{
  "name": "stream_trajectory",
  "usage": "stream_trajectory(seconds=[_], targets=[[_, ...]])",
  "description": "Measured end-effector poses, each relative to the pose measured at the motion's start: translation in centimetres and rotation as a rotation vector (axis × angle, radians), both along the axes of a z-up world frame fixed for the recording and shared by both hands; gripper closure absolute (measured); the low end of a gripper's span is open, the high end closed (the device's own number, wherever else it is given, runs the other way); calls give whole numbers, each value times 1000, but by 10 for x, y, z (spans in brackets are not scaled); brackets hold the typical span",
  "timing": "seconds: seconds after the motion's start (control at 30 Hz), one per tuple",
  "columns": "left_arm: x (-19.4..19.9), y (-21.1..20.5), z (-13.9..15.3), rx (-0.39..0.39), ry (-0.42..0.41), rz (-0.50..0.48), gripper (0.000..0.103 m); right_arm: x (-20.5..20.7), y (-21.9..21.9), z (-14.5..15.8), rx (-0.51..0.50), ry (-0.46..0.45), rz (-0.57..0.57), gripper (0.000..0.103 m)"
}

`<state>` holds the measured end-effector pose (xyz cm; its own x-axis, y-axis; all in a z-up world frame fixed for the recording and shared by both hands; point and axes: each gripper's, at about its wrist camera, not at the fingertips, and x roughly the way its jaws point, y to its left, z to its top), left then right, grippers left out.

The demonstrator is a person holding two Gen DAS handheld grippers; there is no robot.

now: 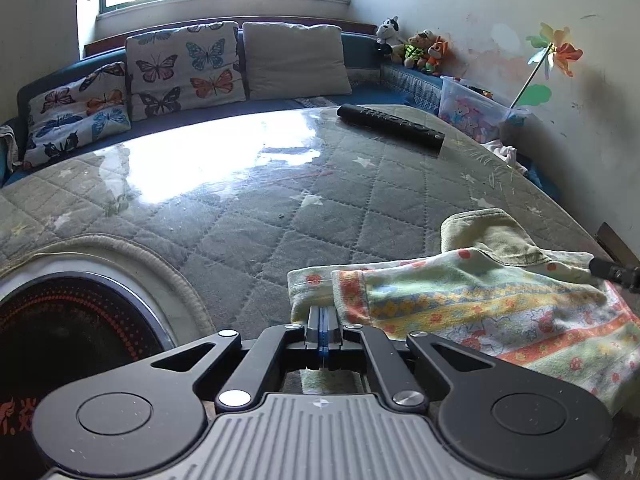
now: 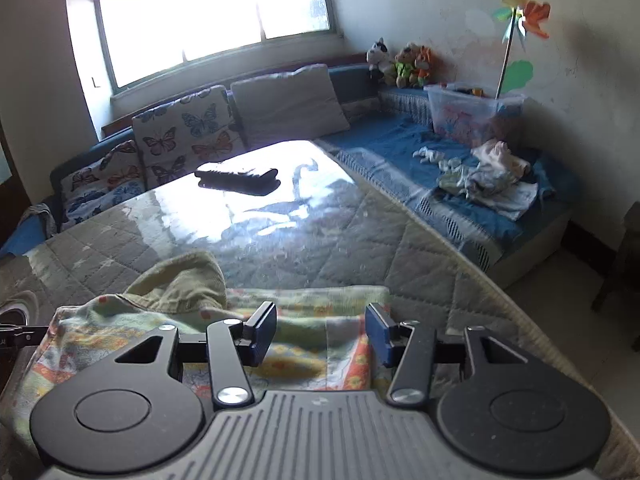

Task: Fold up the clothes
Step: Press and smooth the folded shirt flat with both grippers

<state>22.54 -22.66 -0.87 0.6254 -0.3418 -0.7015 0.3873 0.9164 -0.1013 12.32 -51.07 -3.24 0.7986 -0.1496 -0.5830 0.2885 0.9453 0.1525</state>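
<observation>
A patterned yellow, green and orange garment (image 1: 480, 312) lies on the glass-topped quilted table (image 1: 280, 208), partly folded, with an olive green cloth (image 1: 496, 236) on its far part. My left gripper (image 1: 324, 316) is shut on the garment's left edge. In the right wrist view the garment (image 2: 304, 320) lies under my right gripper (image 2: 322, 330), which is open with its fingers either side of the fabric. The olive cloth (image 2: 184, 280) sits to the left of it. The left gripper's tip shows at the far left edge (image 2: 16, 334).
A black remote (image 1: 390, 120) lies at the table's far side. A round black cooktop (image 1: 60, 332) is set in the table's near left. A sofa with butterfly cushions (image 1: 184, 68), a toy bin (image 2: 468, 114) and a pile of clothes (image 2: 492, 180) lie beyond.
</observation>
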Motion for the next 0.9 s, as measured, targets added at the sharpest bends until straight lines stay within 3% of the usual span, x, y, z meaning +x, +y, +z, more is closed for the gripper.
stream_trajectory(seconds=[0.2, 0.3, 0.57, 0.63, 0.9], targets=[[-13, 3, 16, 3, -32, 9, 99, 5, 25, 8, -11, 13, 98, 53], [-27, 1, 24, -13, -45, -37, 85, -8, 40, 8, -3, 15, 146, 52], [-68, -25, 21, -10, -66, -206, 85, -47, 77, 5, -107, 11, 198, 57], [-75, -30, 15, 1, -59, -228, 85, -55, 83, 2, -121, 16, 200, 69], [-87, -31, 0, 52, -73, -242, 85, -83, 84, 0, -124, -8, 168, 70]])
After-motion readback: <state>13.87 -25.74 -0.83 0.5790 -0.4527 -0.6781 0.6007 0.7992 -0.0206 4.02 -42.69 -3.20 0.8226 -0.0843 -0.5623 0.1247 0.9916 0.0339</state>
